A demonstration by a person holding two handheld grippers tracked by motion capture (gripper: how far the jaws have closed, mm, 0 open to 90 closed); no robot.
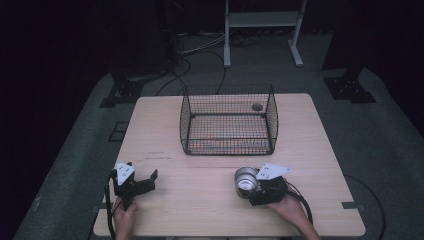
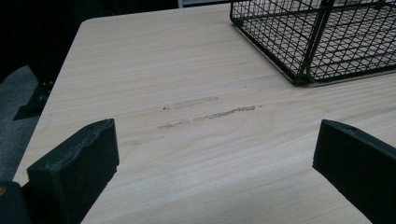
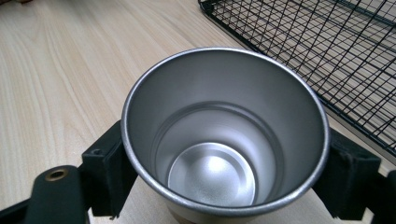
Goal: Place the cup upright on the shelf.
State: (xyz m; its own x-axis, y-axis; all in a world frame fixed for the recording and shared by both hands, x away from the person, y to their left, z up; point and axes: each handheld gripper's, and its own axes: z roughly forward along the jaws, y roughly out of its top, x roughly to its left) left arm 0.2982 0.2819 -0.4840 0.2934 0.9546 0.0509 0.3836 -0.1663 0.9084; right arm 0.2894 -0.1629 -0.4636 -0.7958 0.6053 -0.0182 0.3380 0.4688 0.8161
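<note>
A steel cup (image 3: 224, 140) is gripped upright between the jaws of the right claw (image 1: 248, 186) at the desk's (image 1: 210, 200) near edge, just before the black wire basket (image 1: 229, 120). The left claw (image 1: 142, 181) is held spread wide over bare wood, nothing between its jaws.

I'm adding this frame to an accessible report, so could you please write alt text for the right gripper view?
An empty, shiny metal cup stands upright between the two black jaws of the right tongs, which press its sides, seen from just above its open mouth. It is over a pale wooden table, with a black wire basket at the upper right.
</note>
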